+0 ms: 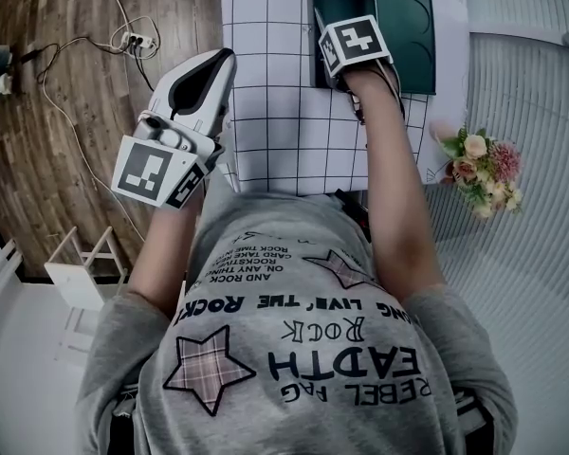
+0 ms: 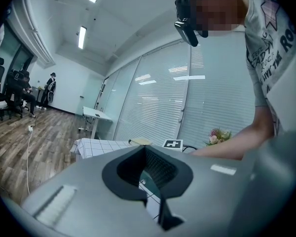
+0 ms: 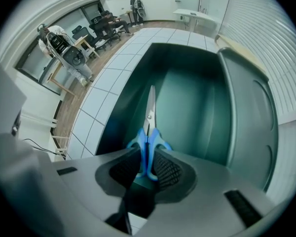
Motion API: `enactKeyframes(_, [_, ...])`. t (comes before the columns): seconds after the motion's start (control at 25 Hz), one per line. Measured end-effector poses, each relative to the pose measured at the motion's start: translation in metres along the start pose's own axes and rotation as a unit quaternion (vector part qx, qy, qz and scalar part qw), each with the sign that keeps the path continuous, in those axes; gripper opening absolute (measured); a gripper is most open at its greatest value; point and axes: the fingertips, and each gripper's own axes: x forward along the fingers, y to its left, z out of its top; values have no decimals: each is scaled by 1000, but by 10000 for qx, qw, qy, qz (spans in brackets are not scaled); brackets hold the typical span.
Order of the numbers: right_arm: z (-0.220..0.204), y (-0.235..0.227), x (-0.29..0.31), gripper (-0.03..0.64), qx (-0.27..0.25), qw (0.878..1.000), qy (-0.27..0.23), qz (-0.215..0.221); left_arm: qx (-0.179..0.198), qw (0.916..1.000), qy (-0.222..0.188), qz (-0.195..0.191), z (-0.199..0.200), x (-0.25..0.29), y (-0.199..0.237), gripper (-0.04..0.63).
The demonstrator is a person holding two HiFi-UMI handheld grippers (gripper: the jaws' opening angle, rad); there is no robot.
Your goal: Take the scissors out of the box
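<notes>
The scissors (image 3: 149,127) have blue handles and lie in the dark green box (image 3: 187,102), blades pointing away from me. My right gripper (image 3: 147,164) points down into the box, and its ribbed pads (image 3: 168,169) sit against both sides of the blue handles. In the head view its marker cube (image 1: 354,44) hides the jaws and the scissors above the box (image 1: 334,3). The box's lid (image 1: 410,36) lies open to the right. My left gripper (image 1: 207,76) hangs level off the table's left edge, jaws parted with nothing between them (image 2: 148,171).
A white checked cloth (image 1: 284,112) covers the table. A bunch of flowers (image 1: 479,169) lies at its right edge by the slatted blinds (image 1: 531,83). A power strip with cables (image 1: 135,41) lies on the wooden floor at left, and a white rack (image 1: 85,263) stands nearer.
</notes>
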Motion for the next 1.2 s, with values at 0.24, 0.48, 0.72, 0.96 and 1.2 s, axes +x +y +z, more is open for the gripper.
enactKeyframes(0.24, [4,-1,-4,95,163,9996,-207,139,8,10000,-7,82,2,-5,6,-9])
enactKeyframes(0.48, [8,-1,-7,95,278,9986,-343,275,21,10000,3,74,4,-4,6,-9])
enactKeyframes(0.72, [11,0,-9,95,326,9975,-471,405,92,9999,2,54,7,-5,5,-9])
enactKeyframes(0.96, [16,1,-16,95,233,9970,-603,424,206,9998,-25,64,10,-6,3,-9])
enactKeyframes(1.2, [21,-1,-33,95,178,9958,-796,423,259,9997,-48,-1,14,-6,-5,-9])
